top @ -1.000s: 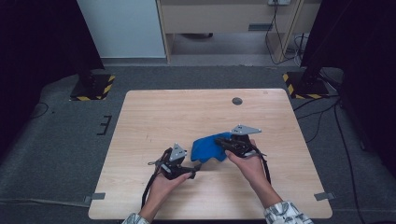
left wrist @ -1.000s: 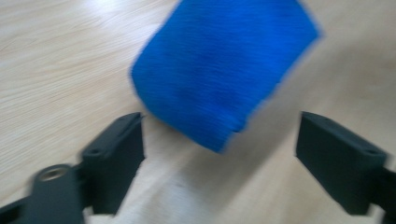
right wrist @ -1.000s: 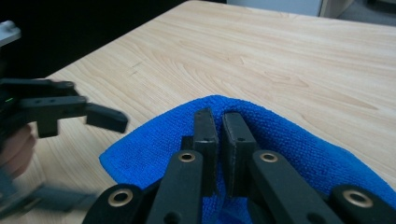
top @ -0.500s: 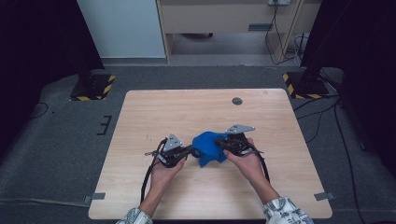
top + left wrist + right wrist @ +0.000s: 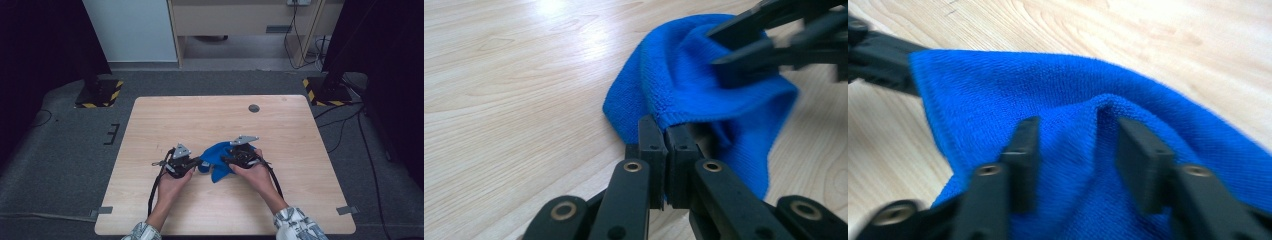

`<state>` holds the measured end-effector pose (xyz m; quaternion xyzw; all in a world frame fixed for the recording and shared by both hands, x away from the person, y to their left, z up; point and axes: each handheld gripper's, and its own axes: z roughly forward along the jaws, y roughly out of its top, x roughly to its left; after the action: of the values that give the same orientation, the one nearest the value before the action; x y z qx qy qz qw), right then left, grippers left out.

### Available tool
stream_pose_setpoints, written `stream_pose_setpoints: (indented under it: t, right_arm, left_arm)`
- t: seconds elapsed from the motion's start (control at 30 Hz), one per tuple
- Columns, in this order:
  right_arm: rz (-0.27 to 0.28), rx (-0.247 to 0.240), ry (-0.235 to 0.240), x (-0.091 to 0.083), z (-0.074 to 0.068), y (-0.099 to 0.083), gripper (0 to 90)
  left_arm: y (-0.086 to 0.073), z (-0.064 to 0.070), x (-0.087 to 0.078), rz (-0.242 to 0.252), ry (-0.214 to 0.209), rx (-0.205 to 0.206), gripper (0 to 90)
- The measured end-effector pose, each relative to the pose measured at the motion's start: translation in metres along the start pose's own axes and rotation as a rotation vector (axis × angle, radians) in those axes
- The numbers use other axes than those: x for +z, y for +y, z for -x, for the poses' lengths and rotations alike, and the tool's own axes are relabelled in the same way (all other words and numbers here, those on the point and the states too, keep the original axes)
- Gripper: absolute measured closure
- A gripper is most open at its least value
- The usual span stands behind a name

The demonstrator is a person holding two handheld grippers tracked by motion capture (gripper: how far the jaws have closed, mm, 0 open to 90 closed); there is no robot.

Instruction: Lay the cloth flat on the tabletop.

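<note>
Pinched tight on a hem of the blue cloth, the left gripper has its two black jaws pressed together with only fabric between them; in the high view this left gripper sits just left of the cloth, gripped by the person's left hand. Spread apart, the right gripper has its jaws set wide with a raised fold of the cloth bulging up between them, the jaws lying on the fabric on either side of it. From above, the right gripper meets the cloth from the right, held in the right hand. Bunched and rumpled, the cloth lies between the two grippers on the near middle of the wooden table. Farther off on the table, toward its far right, lies a small dark round disc. Beyond the table, grey carpet covers the floor
</note>
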<state>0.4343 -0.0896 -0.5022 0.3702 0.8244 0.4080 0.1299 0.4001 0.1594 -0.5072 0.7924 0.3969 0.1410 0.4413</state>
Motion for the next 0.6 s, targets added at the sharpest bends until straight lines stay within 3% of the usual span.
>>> stream_pose_setpoints:
  t: [0.1, 0.27, 0.43, 0.6]
  right_arm:
    - [0.041, -0.033, -0.011, -0.018, -0.006, -0.002, 37.2]
    - [0.074, -0.028, -0.002, -0.039, -0.016, -0.018, 28.7]
    - [0.062, -0.032, 0.005, -0.035, -0.025, -0.034, 24.6]
    - [0.043, -0.05, -0.005, -0.02, -0.036, -0.033, 26.9]
  left_arm:
    - [0.0, -0.002, -0.001, -0.002, 0.006, -0.003, 87.5]
    - [0.0, -0.005, -0.003, 0.005, 0.014, -0.022, 87.6]
    - [0.0, -0.005, -0.004, 0.01, 0.004, -0.031, 87.9]
    - [0.002, -0.004, -0.008, 0.028, -0.015, -0.041, 88.0]
